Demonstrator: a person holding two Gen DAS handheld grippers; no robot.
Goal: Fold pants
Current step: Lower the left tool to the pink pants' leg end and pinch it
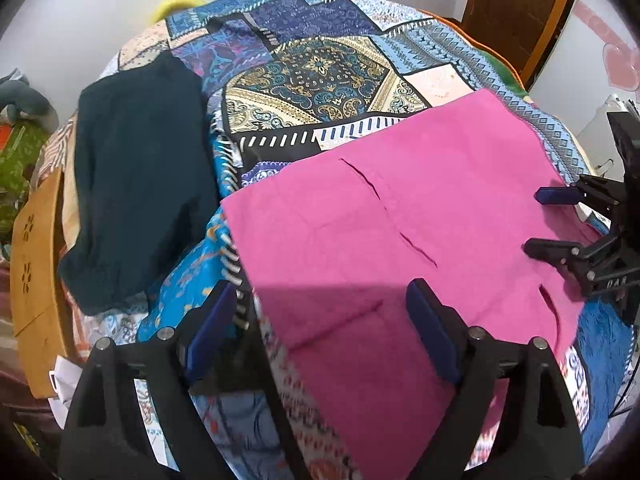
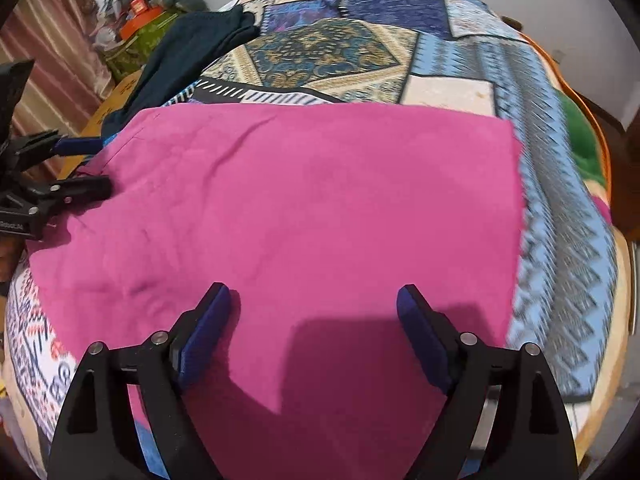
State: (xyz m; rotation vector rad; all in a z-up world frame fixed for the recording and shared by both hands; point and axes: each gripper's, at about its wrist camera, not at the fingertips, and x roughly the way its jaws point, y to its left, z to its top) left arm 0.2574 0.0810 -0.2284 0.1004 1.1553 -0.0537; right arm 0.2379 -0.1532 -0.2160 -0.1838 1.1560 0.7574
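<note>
Pink pants (image 1: 400,232) lie flat in a folded rectangle on a patterned blue bedspread (image 1: 320,64). My left gripper (image 1: 322,292) hovers open above their left edge, one finger over the bedspread and the other over the pink cloth. My right gripper (image 2: 314,296) stands open above the near part of the pants (image 2: 304,208), nothing between its pads. Each gripper shows in the other's view, open: the right gripper (image 1: 534,220) at the pants' right edge, the left gripper (image 2: 90,166) at their left edge.
A dark teal garment (image 1: 140,180) lies on the bed left of the pants, also seen as dark teal cloth (image 2: 180,56). A wooden board (image 1: 32,260) stands at the bed's left side. Clutter with an orange lid (image 2: 138,10) sits beyond; a brown door (image 1: 520,8) is far right.
</note>
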